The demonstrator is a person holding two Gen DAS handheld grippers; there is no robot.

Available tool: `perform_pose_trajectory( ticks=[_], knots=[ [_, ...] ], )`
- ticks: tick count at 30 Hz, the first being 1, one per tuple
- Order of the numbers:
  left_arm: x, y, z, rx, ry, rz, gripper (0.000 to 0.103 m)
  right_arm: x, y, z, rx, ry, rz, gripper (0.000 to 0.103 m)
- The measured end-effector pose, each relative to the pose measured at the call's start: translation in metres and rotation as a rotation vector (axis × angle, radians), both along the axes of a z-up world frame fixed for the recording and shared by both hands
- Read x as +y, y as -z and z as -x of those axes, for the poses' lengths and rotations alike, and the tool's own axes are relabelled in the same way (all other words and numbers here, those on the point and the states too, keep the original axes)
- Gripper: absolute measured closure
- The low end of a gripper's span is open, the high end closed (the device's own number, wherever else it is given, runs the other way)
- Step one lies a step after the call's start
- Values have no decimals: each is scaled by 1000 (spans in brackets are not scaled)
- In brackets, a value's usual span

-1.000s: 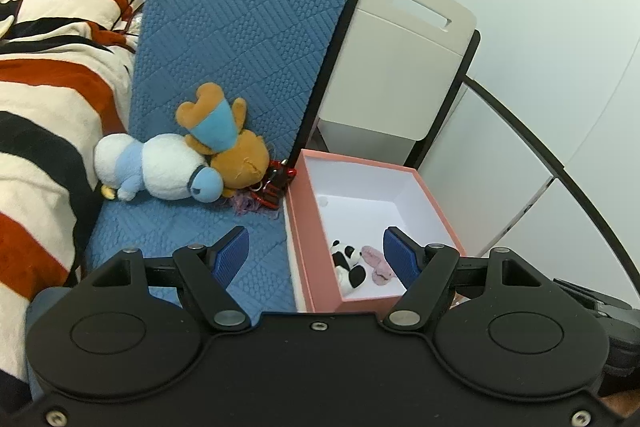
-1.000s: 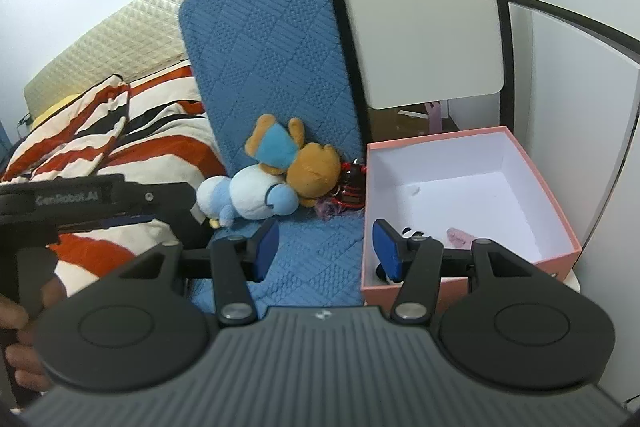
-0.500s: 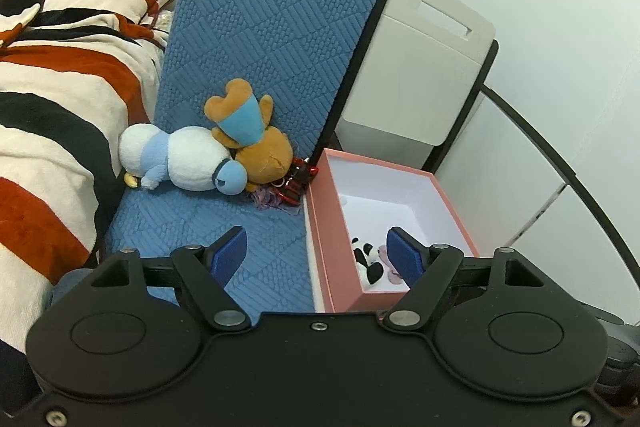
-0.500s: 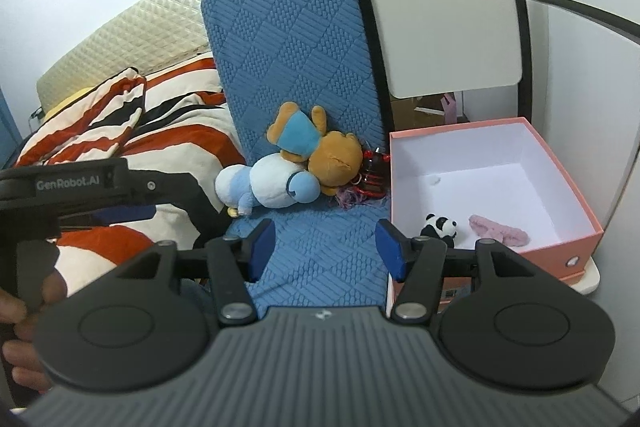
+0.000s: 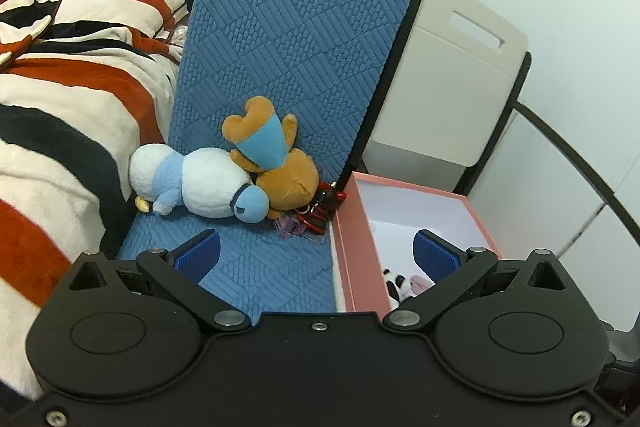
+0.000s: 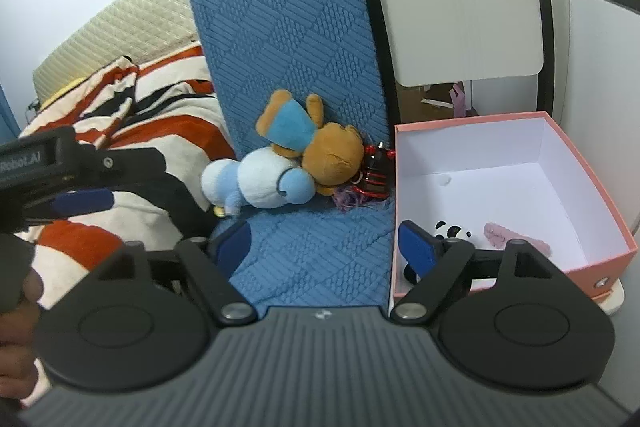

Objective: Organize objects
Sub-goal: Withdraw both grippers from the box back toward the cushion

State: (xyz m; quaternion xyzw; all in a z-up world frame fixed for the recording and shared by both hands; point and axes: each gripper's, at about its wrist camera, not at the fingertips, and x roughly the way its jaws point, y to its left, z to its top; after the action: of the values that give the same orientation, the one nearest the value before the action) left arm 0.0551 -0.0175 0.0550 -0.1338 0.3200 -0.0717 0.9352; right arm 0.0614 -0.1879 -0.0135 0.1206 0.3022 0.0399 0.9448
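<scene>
On the blue quilted cushion point(image 5: 256, 267) lie a white-and-blue plush point(image 5: 200, 183) and, against it, a brown plush point(image 5: 280, 163) in a blue top. A small red-and-black item point(image 5: 322, 205) and purple strands point(image 5: 290, 227) sit beside the pink box point(image 5: 352, 251). A tiny panda point(image 6: 452, 230) and a pink item point(image 6: 516, 237) rest on the box's white floor. My left gripper point(image 5: 316, 257) is opening with nothing between its jaws, short of the plush toys. My right gripper point(image 6: 324, 247) is opening too, also with nothing in it; the left gripper point(image 6: 80, 201) shows at its left.
A striped red, black and cream blanket point(image 5: 60, 131) covers the bed at the left. A beige panel with a slot handle point(image 5: 452, 83) stands behind the box. The cushion's upright blue back point(image 6: 288, 39) rises behind the toys. White walls close the right side.
Both grippers have opened wider and moved forward and down toward the cushion. The toys and the box now look closer. Nothing was picked up.
</scene>
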Motion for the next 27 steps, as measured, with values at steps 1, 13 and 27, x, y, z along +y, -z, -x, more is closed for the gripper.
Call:
perform_pose_trajectory(
  ticks=[1,13,27],
  knots=[
    [-1,5,-7,0,3,-2,0,-1,4,-5,4,1,1,21],
    [21,60,-91,25,-38,10,0,6,53,-71,-1,-16,66,21],
    [31,107,-164,29,-36,-36,0,1,90,-147,27,2,41,22]
  ],
)
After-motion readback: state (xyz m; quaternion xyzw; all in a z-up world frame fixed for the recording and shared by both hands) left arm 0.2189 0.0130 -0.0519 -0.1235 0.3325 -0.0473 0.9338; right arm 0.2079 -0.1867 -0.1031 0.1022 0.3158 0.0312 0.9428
